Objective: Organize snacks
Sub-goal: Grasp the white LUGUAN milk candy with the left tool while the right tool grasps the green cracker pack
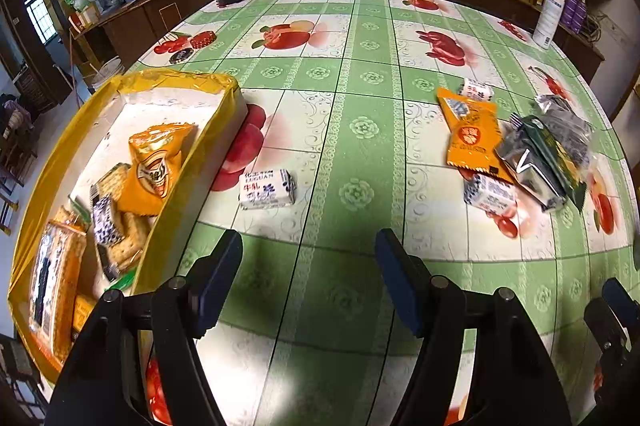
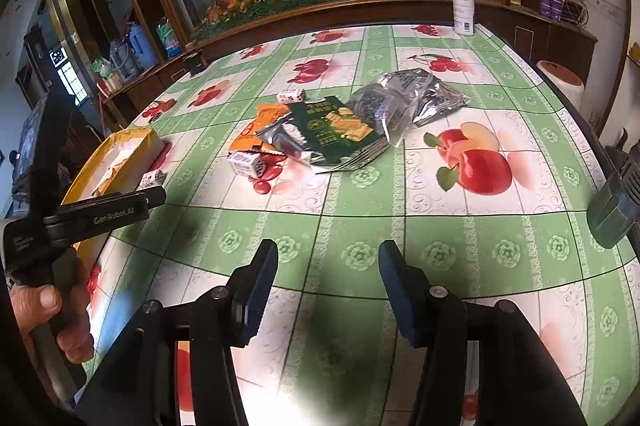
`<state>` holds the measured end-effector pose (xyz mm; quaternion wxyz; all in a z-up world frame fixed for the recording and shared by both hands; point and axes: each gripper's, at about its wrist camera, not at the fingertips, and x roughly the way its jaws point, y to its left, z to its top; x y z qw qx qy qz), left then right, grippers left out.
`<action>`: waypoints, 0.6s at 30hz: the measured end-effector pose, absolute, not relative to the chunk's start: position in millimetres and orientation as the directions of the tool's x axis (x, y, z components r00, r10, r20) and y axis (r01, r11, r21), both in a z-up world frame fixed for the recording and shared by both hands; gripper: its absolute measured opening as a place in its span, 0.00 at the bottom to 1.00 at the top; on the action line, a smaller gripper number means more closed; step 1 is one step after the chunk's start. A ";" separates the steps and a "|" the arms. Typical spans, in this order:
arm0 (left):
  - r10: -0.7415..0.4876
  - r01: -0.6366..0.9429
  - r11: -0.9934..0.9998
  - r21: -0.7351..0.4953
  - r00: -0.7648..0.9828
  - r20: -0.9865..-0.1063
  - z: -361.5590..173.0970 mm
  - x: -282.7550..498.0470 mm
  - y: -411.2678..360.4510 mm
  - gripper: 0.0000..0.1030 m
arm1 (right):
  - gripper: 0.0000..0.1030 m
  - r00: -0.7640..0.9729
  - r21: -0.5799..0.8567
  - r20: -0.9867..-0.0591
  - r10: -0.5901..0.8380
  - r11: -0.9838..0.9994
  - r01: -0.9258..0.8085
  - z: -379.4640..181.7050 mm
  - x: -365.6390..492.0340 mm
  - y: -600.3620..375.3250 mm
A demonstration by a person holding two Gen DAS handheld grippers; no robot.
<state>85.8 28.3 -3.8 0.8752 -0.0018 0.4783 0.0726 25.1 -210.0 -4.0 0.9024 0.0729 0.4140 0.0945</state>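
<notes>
Both tongs are apart and empty: left tongs [image 1: 308, 274] and right tongs [image 2: 328, 286] hover over the tabletop [image 2: 500, 226]. A yellow-lined box [image 1: 192, 82] at the left holds one orange packet [image 1: 156, 166] and several cracker packs [image 1: 124, 226]. Three small milk candies show; one [image 1: 267, 189] lies just beside the box. The pile [image 2: 340, 122] has one orange pack [image 1: 472, 134], one green pack [image 2: 340, 126], two silver bags [image 2: 404, 94]. The left tool reads "Gen Robot.AI"
</notes>
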 end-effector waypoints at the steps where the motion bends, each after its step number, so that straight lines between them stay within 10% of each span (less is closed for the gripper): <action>1: 0.124 -0.136 0.989 0.060 0.532 -0.837 -5.1 88.5 30.1 0.66 | 0.53 0.638 0.215 -0.734 0.233 0.971 -0.107 -4.6 28.1 -212.0; 18: 0.063 -0.138 0.990 -0.012 0.528 -0.847 -21.0 121.8 44.7 0.69 | 0.53 0.622 0.234 -0.711 0.327 0.945 -0.229 8.2 119.1 -203.2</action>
